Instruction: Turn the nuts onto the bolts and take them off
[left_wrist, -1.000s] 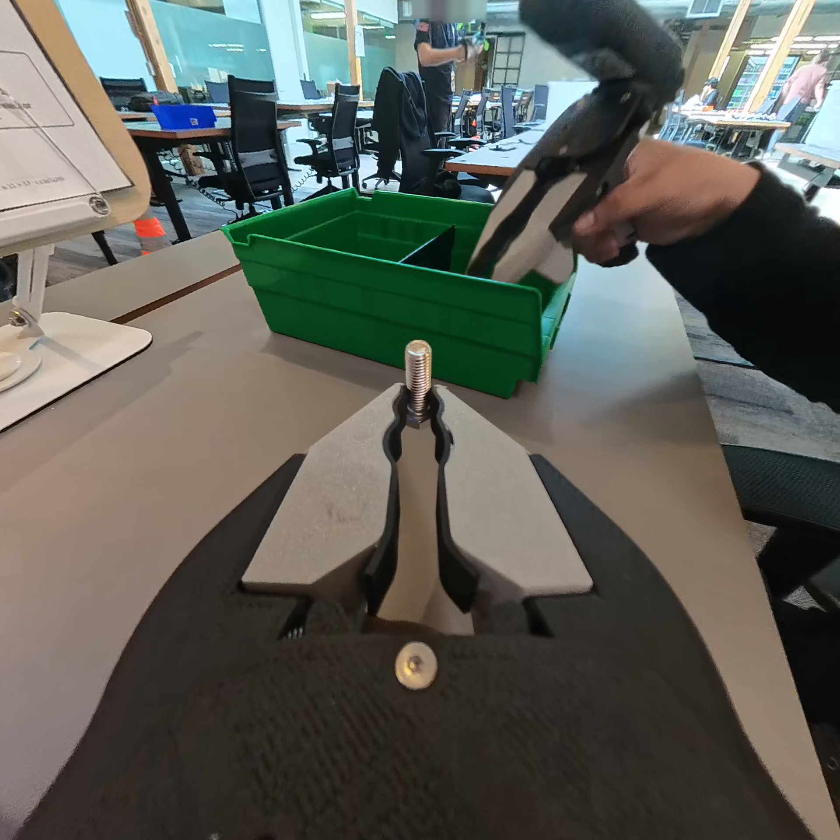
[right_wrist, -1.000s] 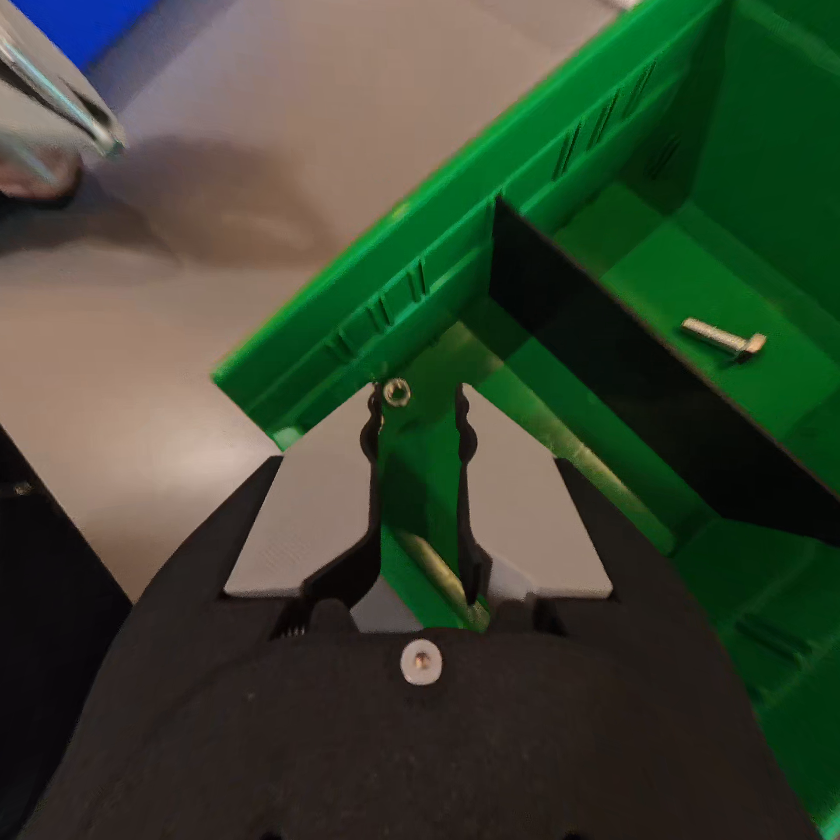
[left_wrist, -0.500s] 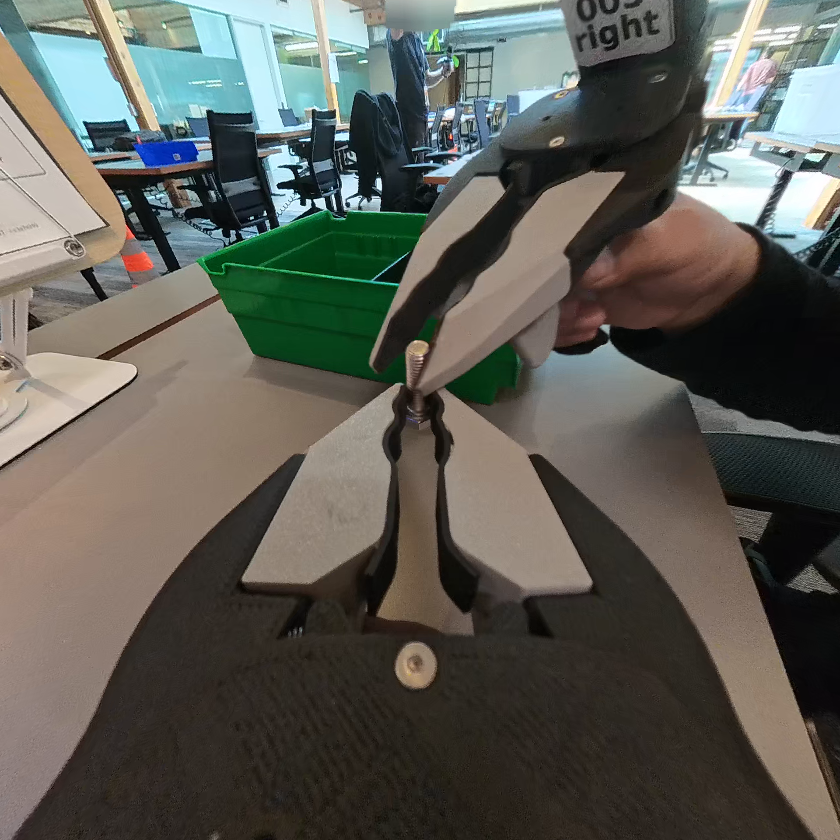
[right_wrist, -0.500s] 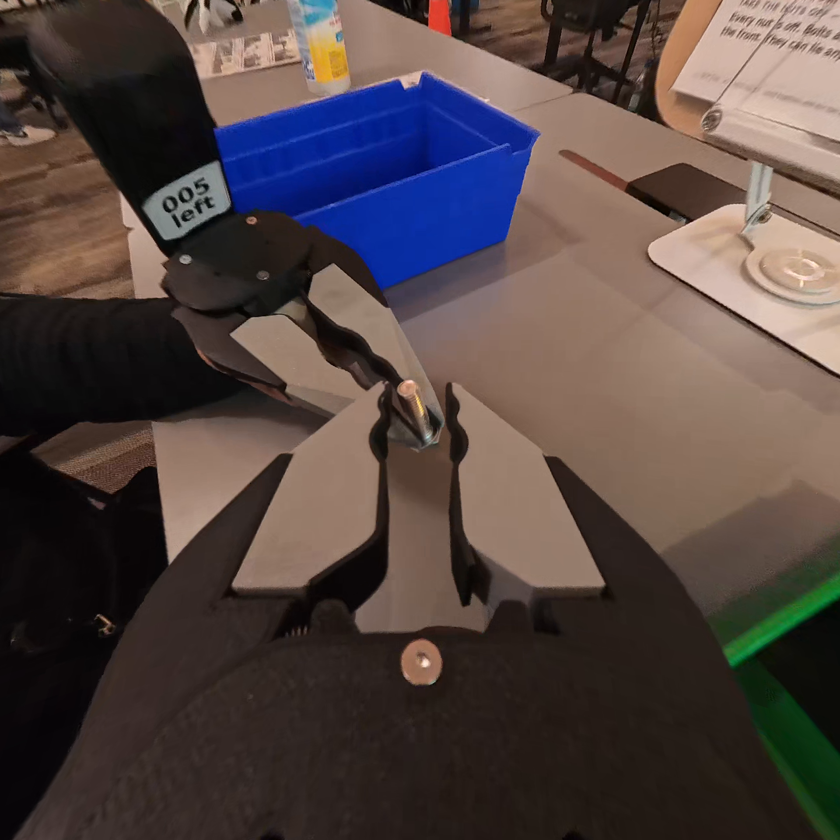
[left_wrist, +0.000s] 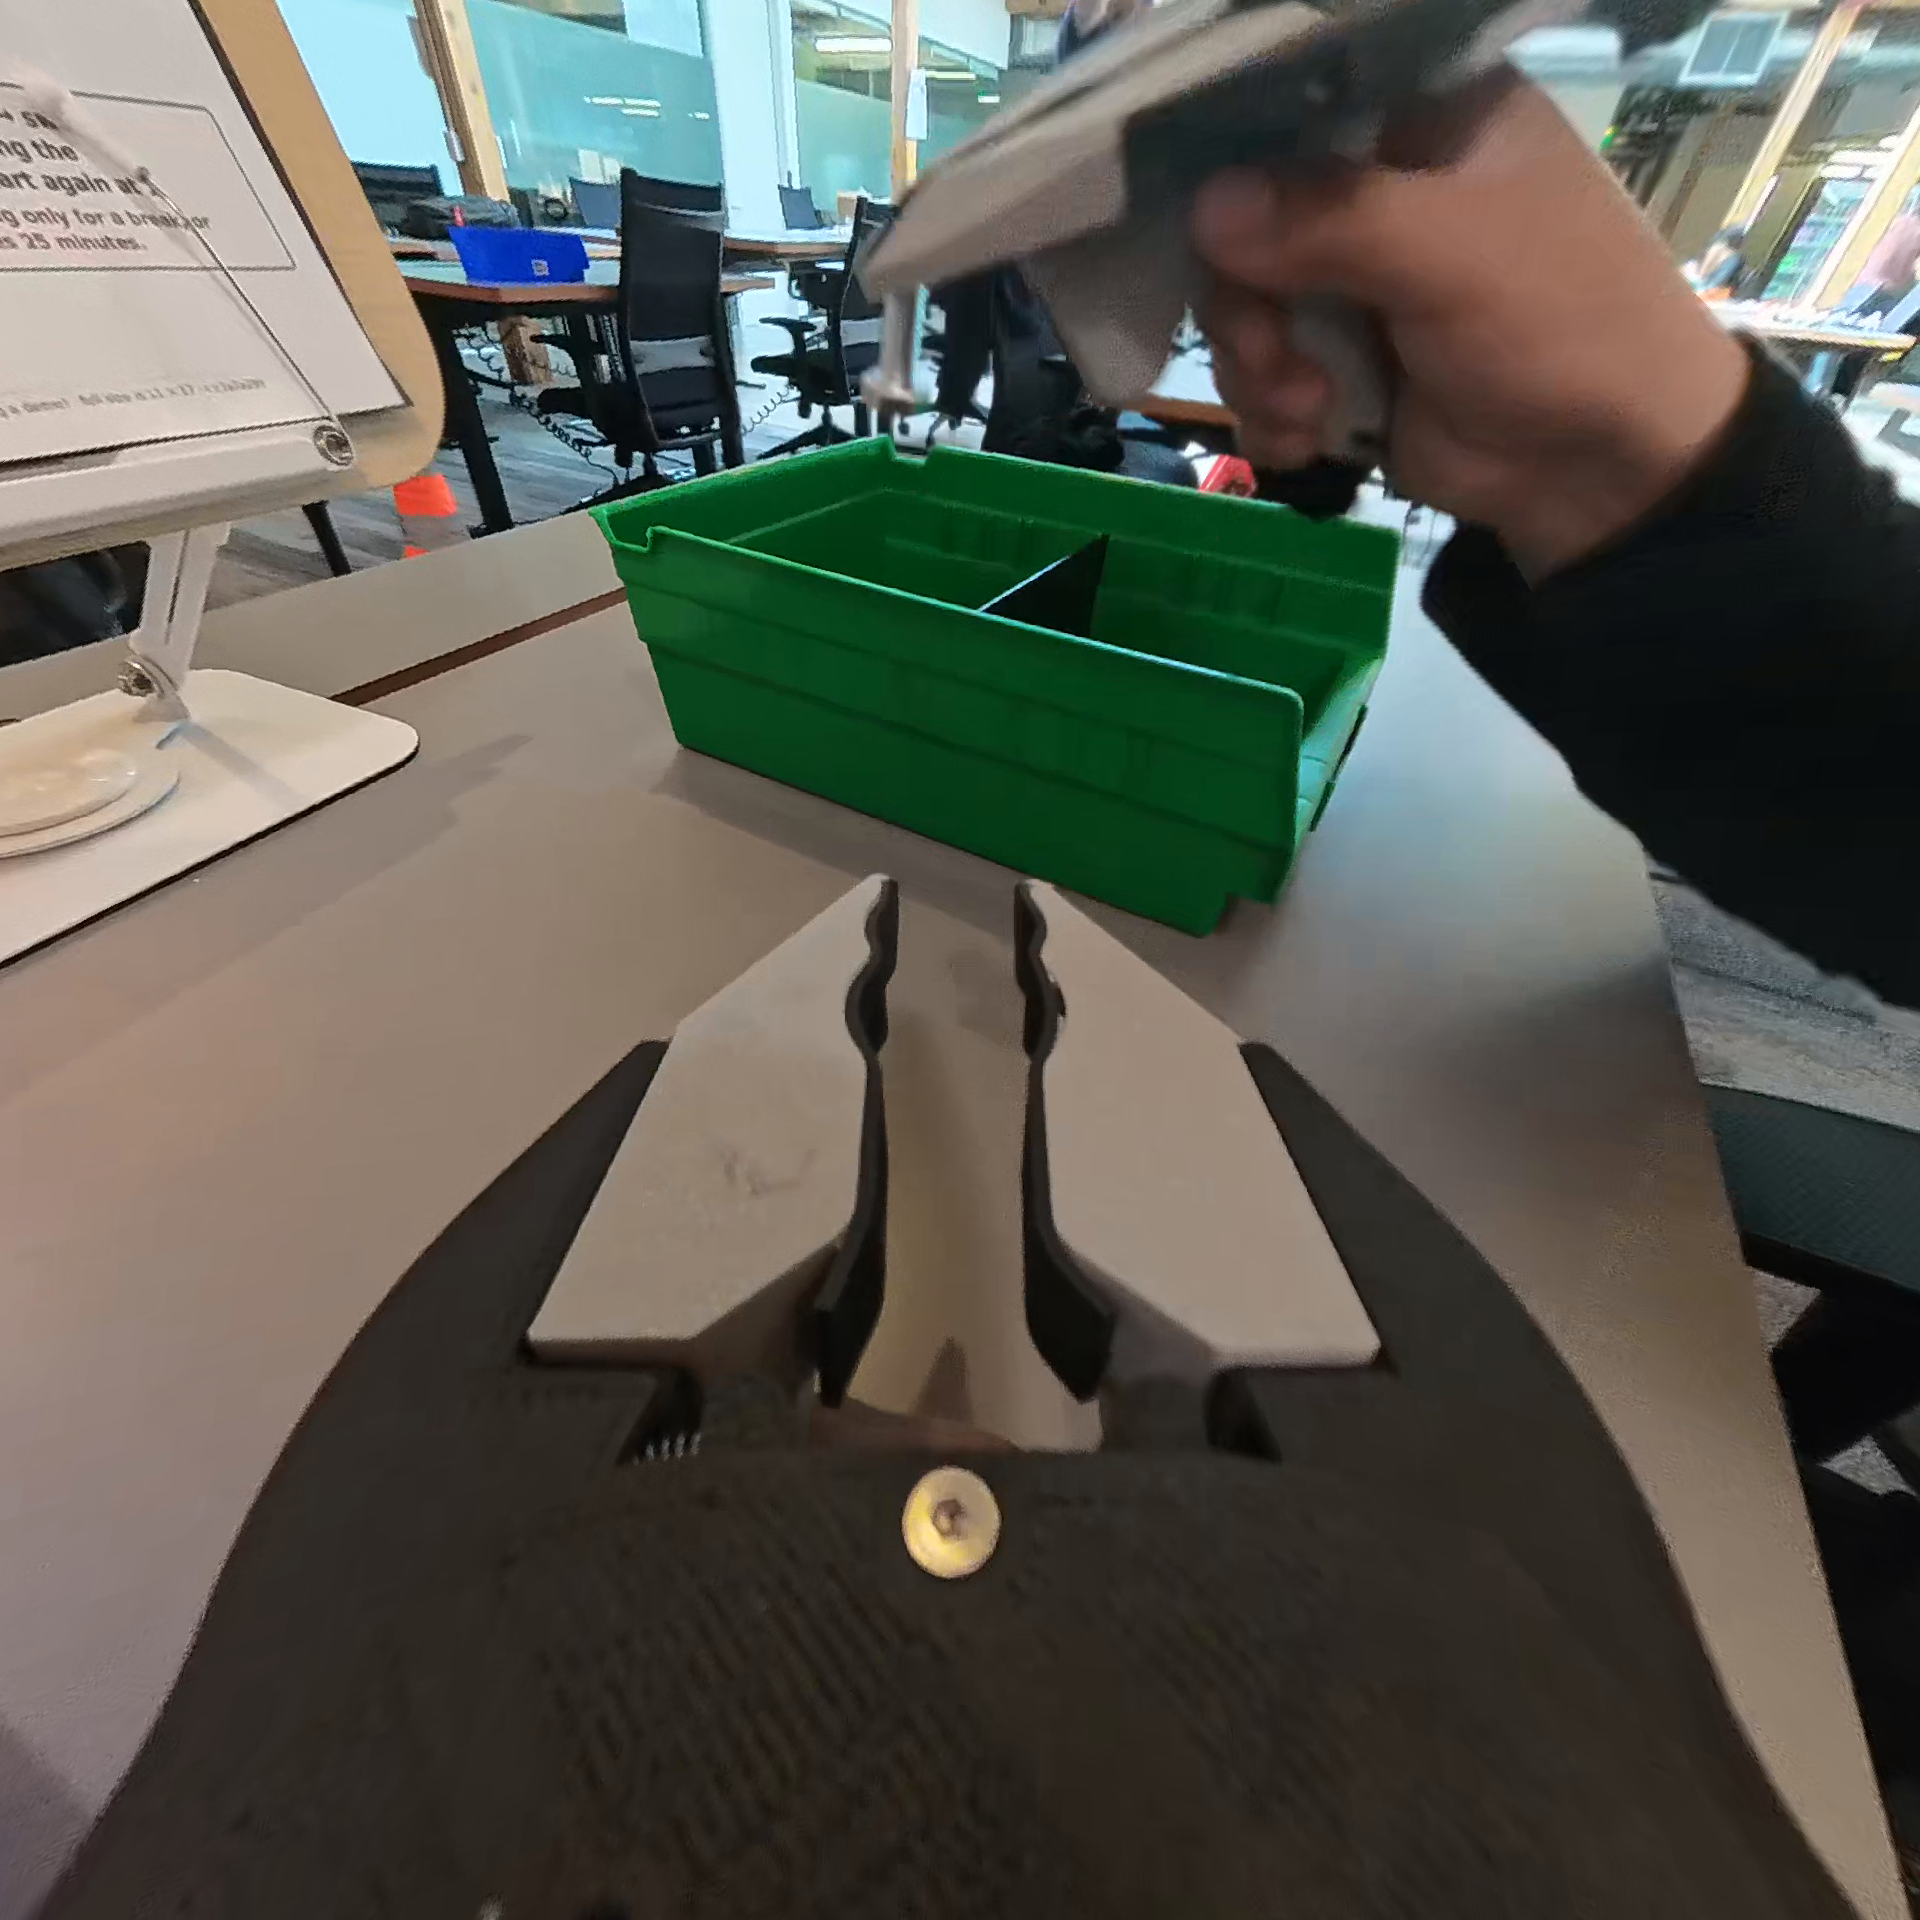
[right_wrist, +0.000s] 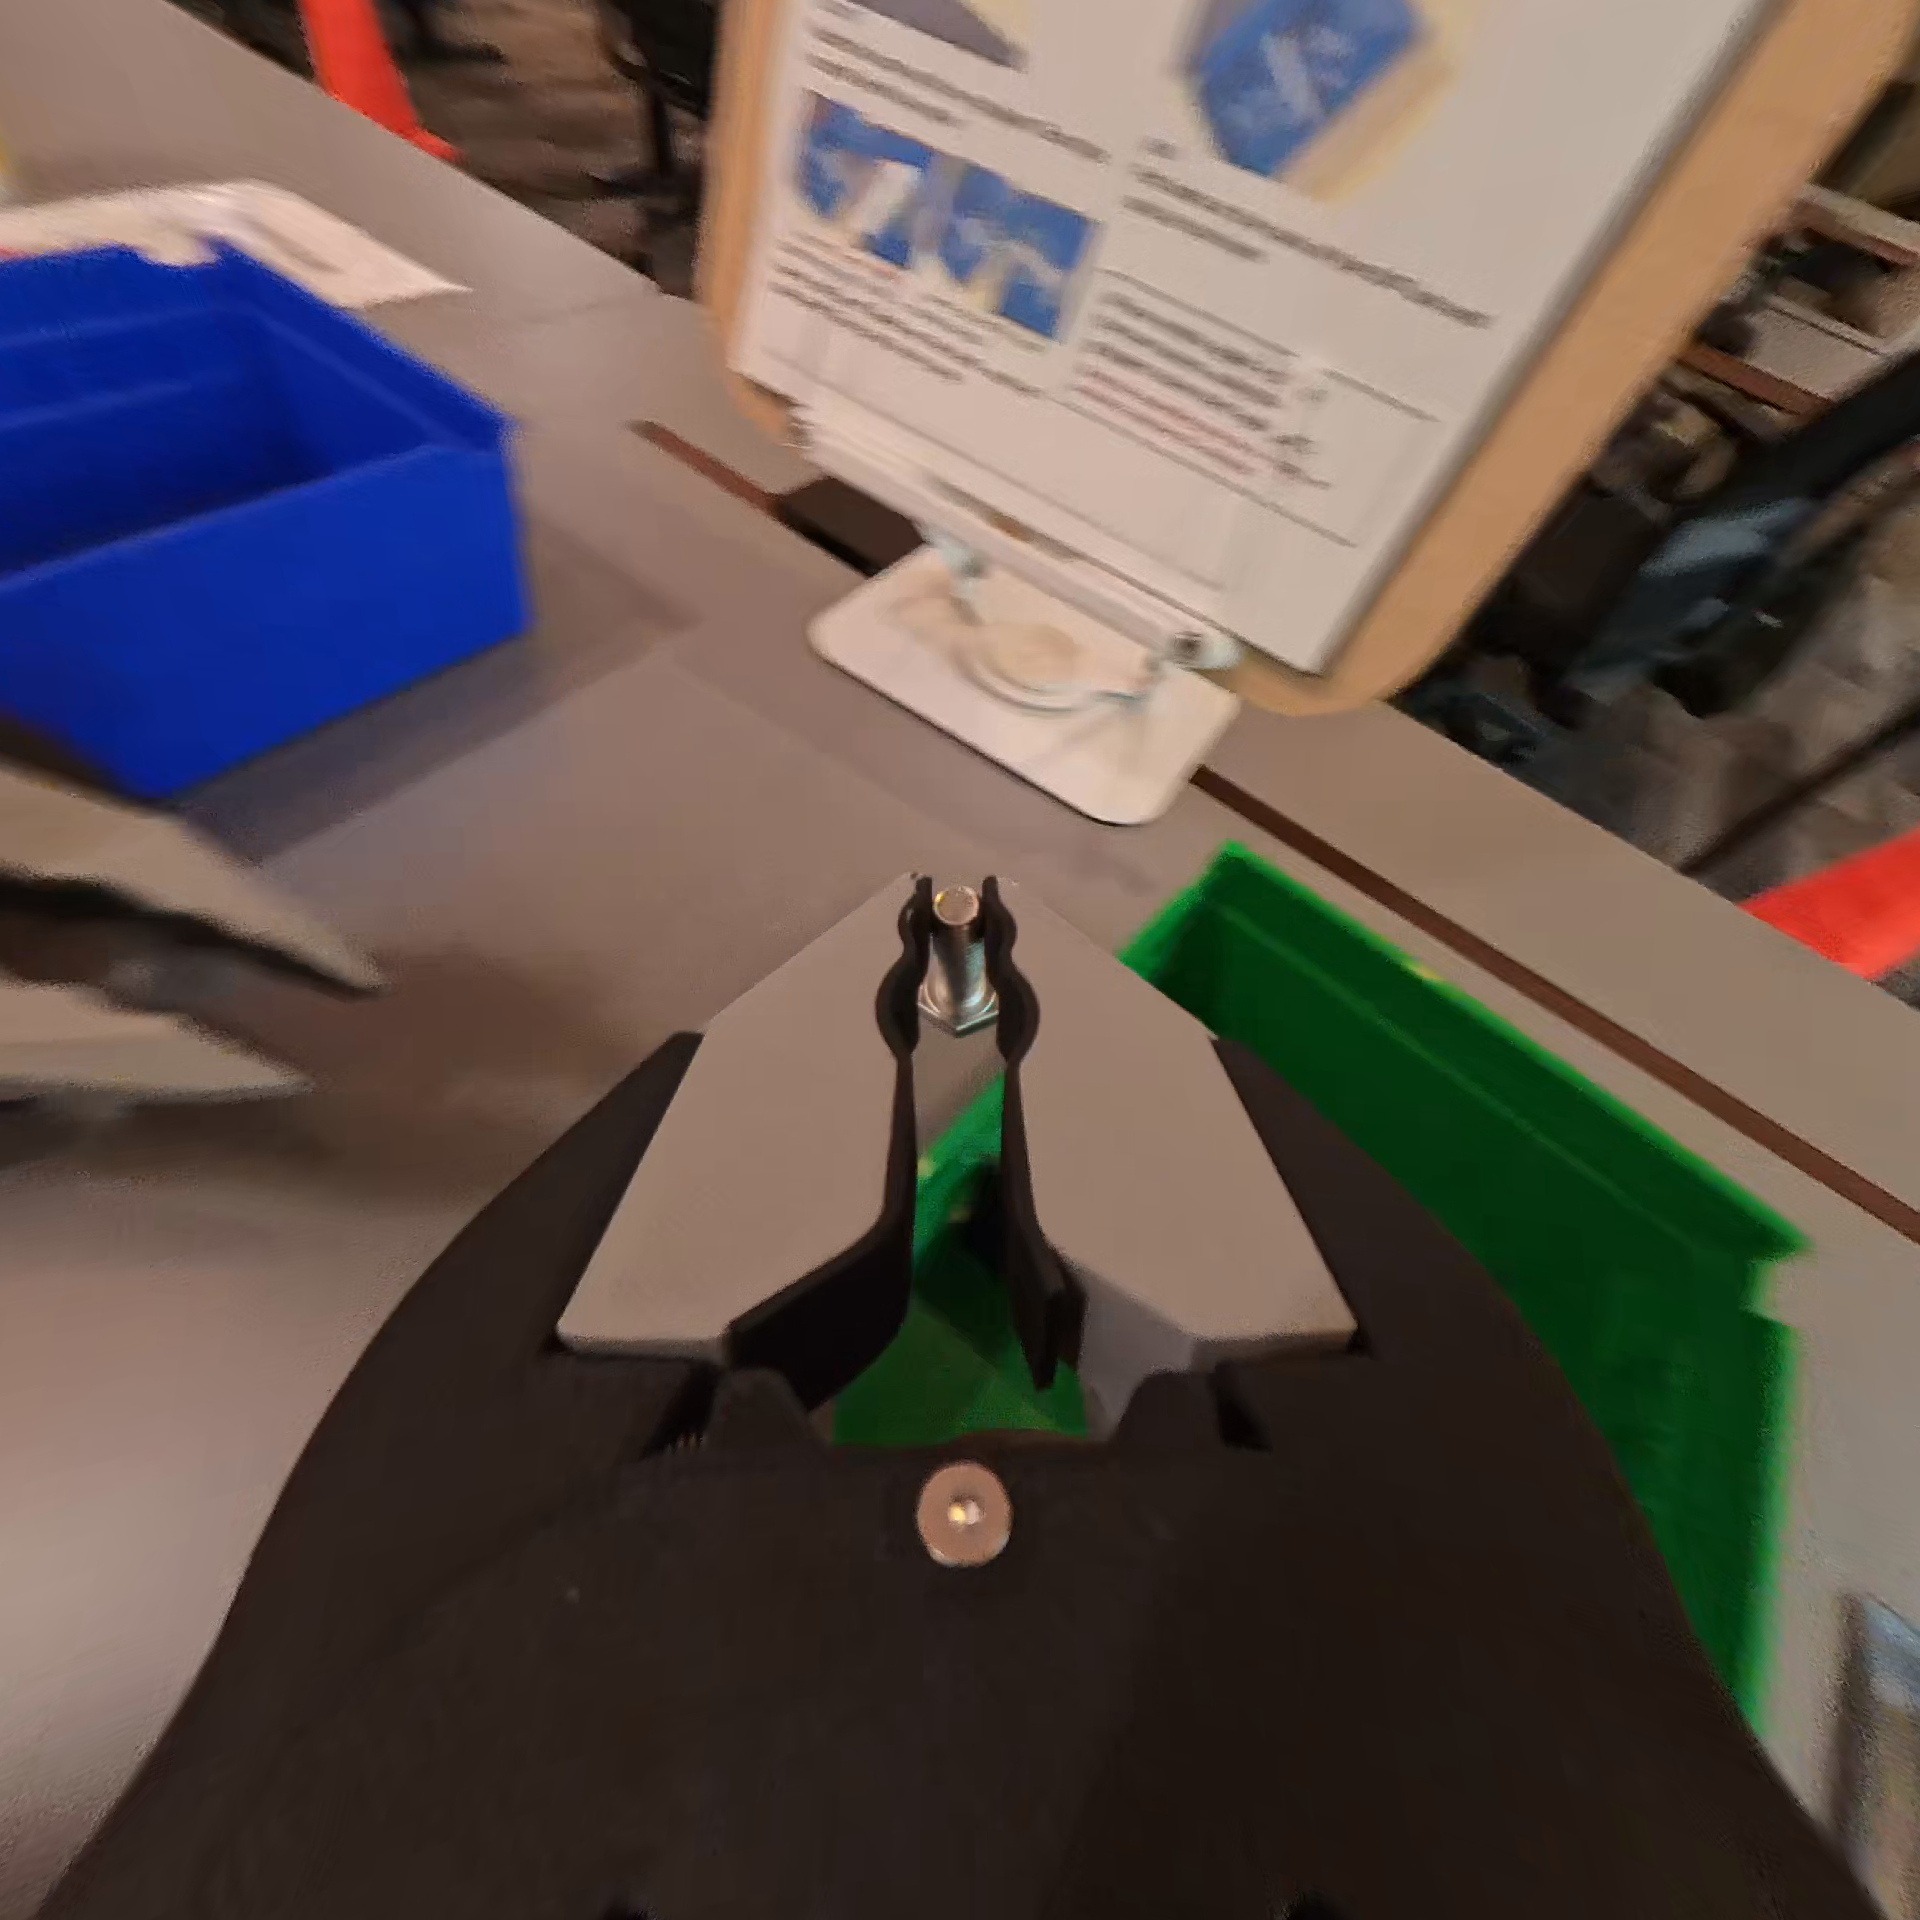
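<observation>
On the grey table in an open office, our left gripper gapes empty below the green bin; our right gripper clamps a bolt; a blue bin sits upper left.

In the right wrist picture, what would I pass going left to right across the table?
Blue bin → claw shut on a bolt → white stand base of the sign → green bin.
</observation>
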